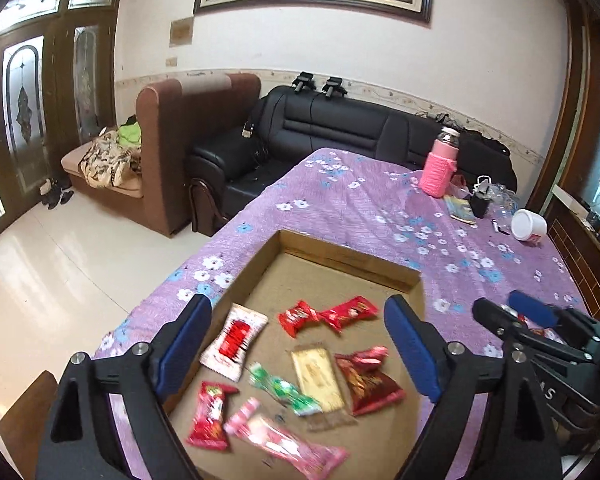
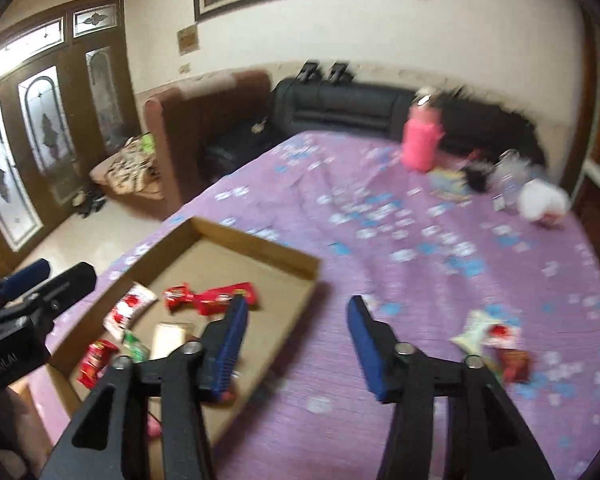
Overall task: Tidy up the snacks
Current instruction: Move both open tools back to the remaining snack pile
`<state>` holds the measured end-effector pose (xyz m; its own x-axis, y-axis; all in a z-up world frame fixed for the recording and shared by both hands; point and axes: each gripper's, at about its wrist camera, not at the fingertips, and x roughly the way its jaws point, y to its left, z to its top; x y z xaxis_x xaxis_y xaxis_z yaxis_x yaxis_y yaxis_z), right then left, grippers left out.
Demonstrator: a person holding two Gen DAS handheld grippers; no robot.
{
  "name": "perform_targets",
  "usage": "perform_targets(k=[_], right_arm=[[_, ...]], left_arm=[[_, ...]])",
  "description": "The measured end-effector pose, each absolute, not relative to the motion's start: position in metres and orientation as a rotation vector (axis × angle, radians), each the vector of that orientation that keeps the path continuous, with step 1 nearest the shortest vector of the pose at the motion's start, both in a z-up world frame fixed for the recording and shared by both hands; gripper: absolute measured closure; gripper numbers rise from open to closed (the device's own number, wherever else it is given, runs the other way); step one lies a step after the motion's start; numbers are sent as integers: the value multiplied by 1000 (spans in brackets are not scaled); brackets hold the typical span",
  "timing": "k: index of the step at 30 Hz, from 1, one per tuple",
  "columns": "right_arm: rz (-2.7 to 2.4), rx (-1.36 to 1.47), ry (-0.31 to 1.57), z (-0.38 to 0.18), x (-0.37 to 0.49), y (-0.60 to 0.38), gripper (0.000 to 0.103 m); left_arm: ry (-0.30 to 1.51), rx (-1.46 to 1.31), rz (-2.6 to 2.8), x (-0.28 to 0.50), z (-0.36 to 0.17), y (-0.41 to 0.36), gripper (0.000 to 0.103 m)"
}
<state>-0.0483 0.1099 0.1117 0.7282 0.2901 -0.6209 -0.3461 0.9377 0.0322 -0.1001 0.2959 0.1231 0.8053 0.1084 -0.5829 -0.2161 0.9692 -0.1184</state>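
Note:
A shallow cardboard box (image 1: 340, 254) lies on the purple flowered cloth and holds several snack packets: a white-and-red one (image 1: 235, 336), two red ones (image 1: 328, 315), a gold bar (image 1: 317, 374), a dark red bag (image 1: 367, 380), a green one (image 1: 284, 390) and pink ones (image 1: 288, 440). My left gripper (image 1: 300, 350) is open and empty above the box. My right gripper (image 2: 296, 344) is open and empty over the box's right edge (image 2: 260, 248). Two packets, a white one (image 2: 480, 330) and a red one (image 2: 514, 362), lie on the cloth to its right. The right gripper also shows in the left wrist view (image 1: 516, 312).
A pink-sleeved bottle (image 1: 440, 164), a small book (image 1: 462, 208), a black cup (image 1: 482, 202) and a tipped white tub (image 1: 529, 226) stand at the table's far right. A black sofa (image 1: 340, 128) and a brown sofa (image 1: 172, 152) stand beyond. Tiled floor is on the left.

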Motion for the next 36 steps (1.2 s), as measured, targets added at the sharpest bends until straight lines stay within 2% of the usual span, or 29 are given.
perform_targets(k=[7, 18, 21, 36], right_arm=[[167, -121, 561, 130, -91, 52, 37], [-68, -53, 530, 142, -138, -49, 35], [-99, -37, 515, 145, -148, -65, 30], [-113, -16, 495, 145, -166, -81, 29]], left_arm=[[588, -150, 111, -126, 132, 240, 14], [590, -93, -5, -156, 133, 151, 14], [598, -76, -24, -161, 132, 137, 14], [584, -47, -43, -180, 137, 116, 14]])
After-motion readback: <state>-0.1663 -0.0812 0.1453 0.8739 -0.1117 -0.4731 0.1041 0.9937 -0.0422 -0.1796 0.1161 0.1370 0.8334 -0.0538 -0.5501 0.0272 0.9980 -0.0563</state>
